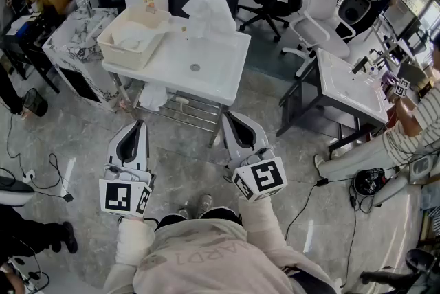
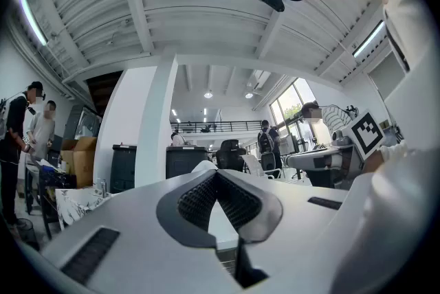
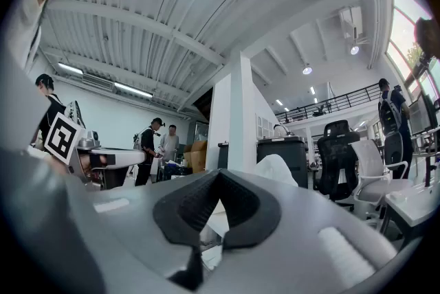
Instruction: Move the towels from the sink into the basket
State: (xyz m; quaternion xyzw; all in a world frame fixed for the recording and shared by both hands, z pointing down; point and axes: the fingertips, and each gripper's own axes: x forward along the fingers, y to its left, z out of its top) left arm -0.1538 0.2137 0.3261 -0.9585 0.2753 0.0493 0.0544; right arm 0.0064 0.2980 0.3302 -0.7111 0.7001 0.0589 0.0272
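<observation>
The big white sink [image 1: 206, 76], a flat rectangle, stands on a thin metal frame [image 1: 185, 114] in the middle of the room, far from the person. A cream plastic basket [image 1: 122, 55] sits on the left end of it. I think it is put there so each towel only has a short trip.

The left gripper [image 1: 139, 126] and the right gripper [image 1: 228, 119] are held low and near the person, side by side. Both point at the sink. The tongs of each one are pressed together, and nothing is between them. They are well apart from the sink, so I think they are just getting ready to reach.

A crumpled white towel [image 1: 206, 11] stands up in a peak at the far edge of the sink, just right of the basket. This looks like the one to move next. The tongs must spread before they can pinch it.

A soft white towel [image 1: 134, 35] lies inside the basket.

A small white cloth [image 1: 152, 97] hangs on the frame under the sink, on the left. I cannot tell if it is part of the job.
</observation>
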